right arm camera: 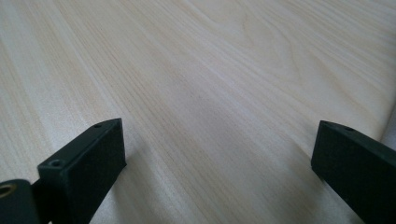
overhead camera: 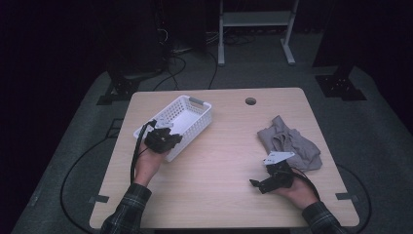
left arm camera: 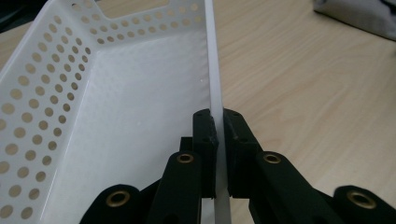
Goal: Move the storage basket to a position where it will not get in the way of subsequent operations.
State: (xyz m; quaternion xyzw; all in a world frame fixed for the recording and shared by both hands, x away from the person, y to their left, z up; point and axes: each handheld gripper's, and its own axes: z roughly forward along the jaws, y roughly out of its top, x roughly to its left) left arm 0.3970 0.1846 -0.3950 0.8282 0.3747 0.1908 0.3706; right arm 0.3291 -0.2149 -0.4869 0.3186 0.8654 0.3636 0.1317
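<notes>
dim room, wood table (overhead camera: 219,161); white perforated basket (overhead camera: 187,119) at left-rear; left gripper (left arm camera: 218,135) pinching its thin side wall; probably light, stiff, slippery plastic; rim best hold; right gripper (right arm camera: 217,168) spread, empty.

Bare tabletop (overhead camera: 224,161) lies open between the white perforated basket (overhead camera: 192,117) at left and the crumpled grey cloth (overhead camera: 292,144) at right.

Near corner of the white basket (overhead camera: 187,117) hidden behind the left gripper (overhead camera: 163,139).
</notes>
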